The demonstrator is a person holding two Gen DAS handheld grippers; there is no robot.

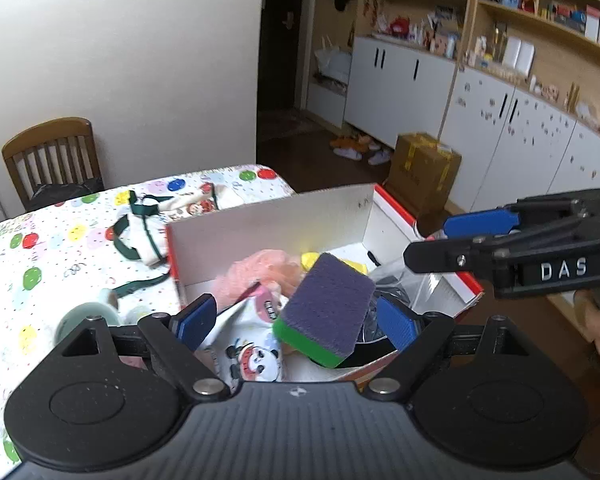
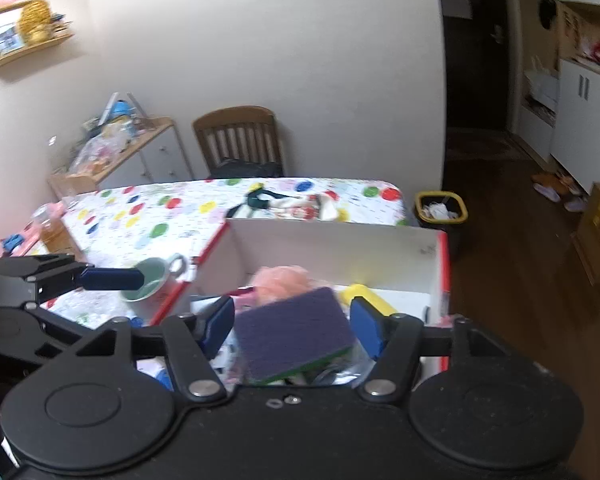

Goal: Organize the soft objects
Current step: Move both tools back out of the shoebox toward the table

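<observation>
A white box with red edges [image 1: 268, 216] [image 2: 332, 244] stands on the table and holds soft things. A purple-and-green sponge [image 1: 326, 308] [image 2: 296, 336] lies tilted on top of them, beside a pink mesh puff [image 1: 260, 272] [image 2: 284, 280], a yellow item [image 1: 312, 260] [image 2: 364, 294] and a panda-print cloth [image 1: 252, 356]. My left gripper [image 1: 296, 324] is open above the box, its blue pads on either side of the sponge without touching. My right gripper [image 2: 292, 328] is open over the same sponge; it also shows in the left wrist view [image 1: 444, 240].
A white bag with green straps [image 1: 148, 220] [image 2: 276, 204] lies on the polka-dot tablecloth [image 1: 40, 256]. A green cup [image 1: 88, 316] [image 2: 148, 280] stands left of the box. A wooden chair [image 2: 238, 140], a bin [image 2: 440, 208], a cardboard carton [image 1: 424, 168] and cabinets surround the table.
</observation>
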